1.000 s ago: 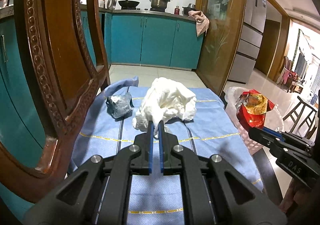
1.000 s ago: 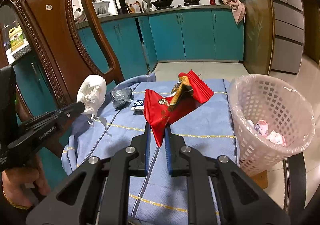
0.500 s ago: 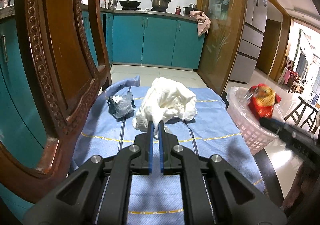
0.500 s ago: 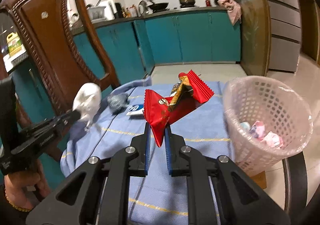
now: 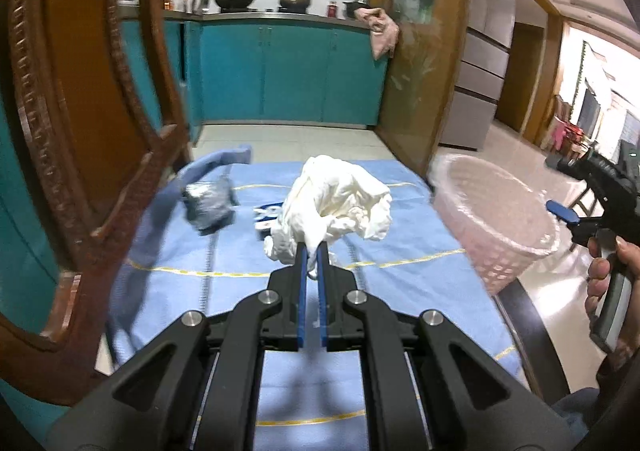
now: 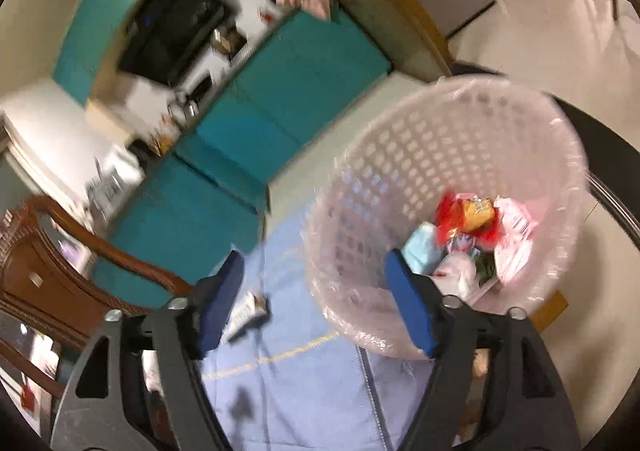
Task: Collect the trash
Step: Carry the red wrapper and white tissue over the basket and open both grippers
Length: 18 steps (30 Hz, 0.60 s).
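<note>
Left wrist view. My left gripper (image 5: 311,251): fingers drawn narrow, pinching a lower fold of the crumpled white tissue (image 5: 338,203), which is held up over the blue cloth (image 5: 380,247) covering the tabletop. Beyond it, lying on the cloth: one crumpled grey foil scrap (image 5: 208,205), and one small blue-and-white wrapper (image 5: 266,217), partly hidden behind the tissue. A carved wooden chair back (image 5: 72,123) fills the left edge. The pink lattice basket (image 5: 496,223), lined with clear plastic, stands at the cloth's right edge (blurred here). At far right I see my right gripper (image 5: 568,191) from the side, over the basket's far rim, with a hand (image 5: 612,279) wrapped around its grip.

Right wrist view. The picture is rolled and smeared. My right gripper (image 6: 314,299): fingers opening, already wide apart, nothing between them. The basket (image 6: 400,155) lies just beyond the right finger. Contents: one red snack wrapper (image 6: 460,219) with a yellow patch, lying loose on top; pale blue, white and pink scraps (image 6: 516,235) around it. The small wrapper (image 6: 248,311) lies on the cloth (image 6: 320,391) just beside the left finger. Teal cabinets (image 6: 256,115) run behind.
</note>
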{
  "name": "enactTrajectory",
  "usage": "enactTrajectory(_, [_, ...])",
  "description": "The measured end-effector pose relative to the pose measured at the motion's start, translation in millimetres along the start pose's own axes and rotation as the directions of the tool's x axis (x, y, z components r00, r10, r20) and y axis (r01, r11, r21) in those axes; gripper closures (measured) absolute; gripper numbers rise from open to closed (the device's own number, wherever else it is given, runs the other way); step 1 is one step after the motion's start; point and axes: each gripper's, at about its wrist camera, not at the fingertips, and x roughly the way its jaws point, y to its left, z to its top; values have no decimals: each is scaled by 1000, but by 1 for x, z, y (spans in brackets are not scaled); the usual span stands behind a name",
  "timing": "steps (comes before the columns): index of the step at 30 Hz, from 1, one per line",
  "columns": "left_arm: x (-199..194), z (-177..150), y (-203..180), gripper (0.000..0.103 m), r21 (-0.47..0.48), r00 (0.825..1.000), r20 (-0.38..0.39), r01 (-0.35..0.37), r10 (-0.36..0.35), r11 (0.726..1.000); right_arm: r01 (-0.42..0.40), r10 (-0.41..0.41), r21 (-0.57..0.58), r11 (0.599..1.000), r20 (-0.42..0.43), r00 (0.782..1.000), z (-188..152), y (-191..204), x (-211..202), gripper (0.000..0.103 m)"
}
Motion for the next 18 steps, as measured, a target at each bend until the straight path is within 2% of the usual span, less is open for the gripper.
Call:
enactTrajectory(2, [2,6,-18,97,25,999,-1,41,-41,999,41,-40,-10,999,97,995,-2,4,-18,14])
enactTrajectory(4, [8,16,-50,97,70,994,-12,105,-104,992,68,-66,-7,998,158,985,-1,6,-28,13])
enactTrajectory(7, [27,40,-107,97,95,963,-30,269,-267,959,109,-106,3,994,249,963,-2,4,-43,13])
enactTrajectory(8, [33,47,-123,96,106,954,-33,299,-298,948,120,-120,19,993,283,952,-2,1,-48,13])
enactTrajectory(11, [71,73,-179,91,88,920,-66,391,-386,916,126,-137,56,990,308,941,2,-8,-53,13])
enactTrajectory(13, [94,80,-198,50,69,919,-95,391,-384,918,119,-133,66,991,292,947,3,-9,-49,13])
enactTrajectory(14, [102,81,-203,25,69,927,-101,369,-362,927,114,-127,62,992,283,951,4,-8,-48,13])
enactTrajectory(15, [107,80,-202,25,78,947,-87,316,-309,946,109,-119,51,993,277,953,4,-5,-47,13])
enactTrajectory(17, [107,73,-188,25,78,960,-86,271,-265,959,98,-100,18,995,264,959,2,-1,-45,13])
enactTrajectory(18, [103,68,-169,25,69,971,-70,232,-227,970,94,-92,3,996,255,963,3,1,-45,13])
